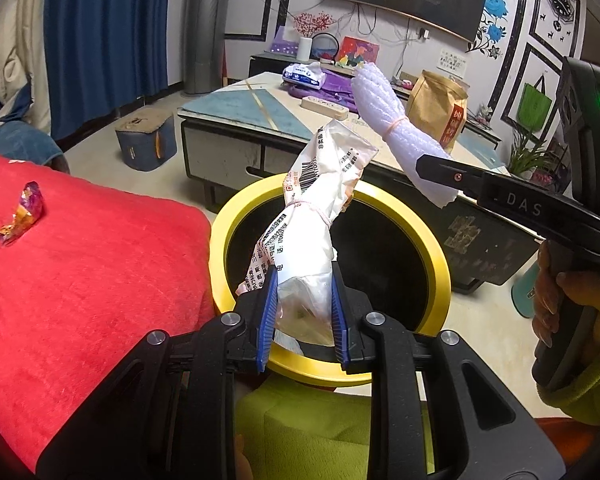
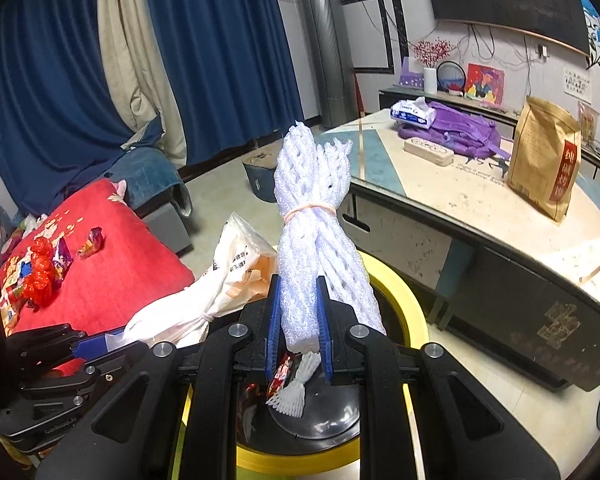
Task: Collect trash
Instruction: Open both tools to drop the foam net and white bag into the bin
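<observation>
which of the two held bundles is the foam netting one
The white foam net bundle clamped in the right gripper. The left gripper holds a printed plastic bag with a barcode instead.

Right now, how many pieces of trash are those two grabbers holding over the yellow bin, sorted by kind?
Foam net bundle: 1, in the right gripper.
Plastic bag bundle: 1, in the left gripper.
Total: 2, both above the bin.
</observation>
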